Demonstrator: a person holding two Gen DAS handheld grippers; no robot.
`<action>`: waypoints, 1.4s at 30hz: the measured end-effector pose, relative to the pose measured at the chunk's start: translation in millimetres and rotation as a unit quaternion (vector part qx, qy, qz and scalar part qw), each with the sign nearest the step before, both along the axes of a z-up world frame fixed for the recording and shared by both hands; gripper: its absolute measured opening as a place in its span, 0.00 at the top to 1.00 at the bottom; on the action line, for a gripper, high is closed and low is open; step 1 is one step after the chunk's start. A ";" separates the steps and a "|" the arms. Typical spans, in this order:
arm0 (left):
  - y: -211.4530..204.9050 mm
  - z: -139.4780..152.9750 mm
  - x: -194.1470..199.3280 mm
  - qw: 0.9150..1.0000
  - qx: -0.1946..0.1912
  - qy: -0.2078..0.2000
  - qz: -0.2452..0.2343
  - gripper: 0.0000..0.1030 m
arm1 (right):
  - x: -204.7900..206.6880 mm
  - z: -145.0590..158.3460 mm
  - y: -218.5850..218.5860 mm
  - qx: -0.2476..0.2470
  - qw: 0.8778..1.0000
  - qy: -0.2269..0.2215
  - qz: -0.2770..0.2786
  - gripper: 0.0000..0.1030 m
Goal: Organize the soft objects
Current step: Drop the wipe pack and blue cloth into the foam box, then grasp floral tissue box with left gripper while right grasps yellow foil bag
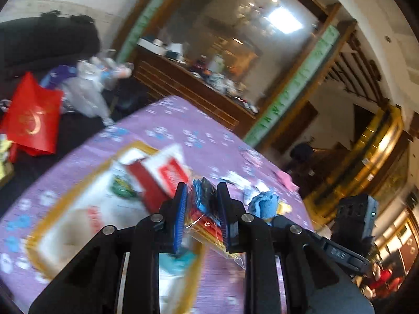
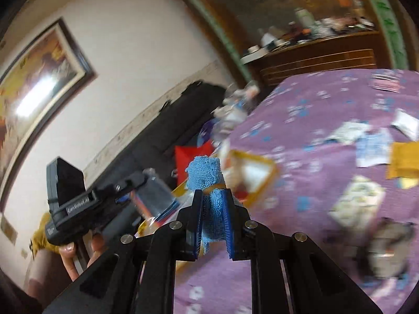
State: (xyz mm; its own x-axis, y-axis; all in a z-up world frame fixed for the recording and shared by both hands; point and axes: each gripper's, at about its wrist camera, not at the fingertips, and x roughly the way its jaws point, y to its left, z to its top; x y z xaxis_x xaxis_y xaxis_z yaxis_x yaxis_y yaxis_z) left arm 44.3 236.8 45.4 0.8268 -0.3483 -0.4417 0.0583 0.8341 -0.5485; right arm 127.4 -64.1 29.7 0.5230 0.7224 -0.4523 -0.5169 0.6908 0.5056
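Carrying step, by my reading. The left gripper pinches a clear packet of cloth; the right gripper pinches a rolled blue towel. Both hang above the purple tablecloth, near the gold-rimmed tray. Next: lower each into the tray and release.

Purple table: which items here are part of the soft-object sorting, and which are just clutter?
In the job:
- left claw, shut on a clear bag of cloths
- right claw, shut on a blue cloth
- gold-rimmed tray

Lying about:
- red gift bag
- wooden sideboard
- framed picture
- black sofa
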 end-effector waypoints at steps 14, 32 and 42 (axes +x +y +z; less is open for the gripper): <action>24.8 -46.5 16.7 0.994 0.082 0.060 0.042 0.80 | 47.6 -27.3 104.9 -0.079 0.997 0.025 0.010 0.83; -60.3 15.9 -6.8 0.996 0.067 -0.024 -0.053 0.26 | 7.1 36.0 -37.4 0.026 0.999 -0.012 -0.046 0.15; -199.7 -27.1 93.2 0.961 0.095 0.095 -0.240 0.26 | 32.8 -5.5 -183.6 0.000 0.980 0.023 -0.198 0.13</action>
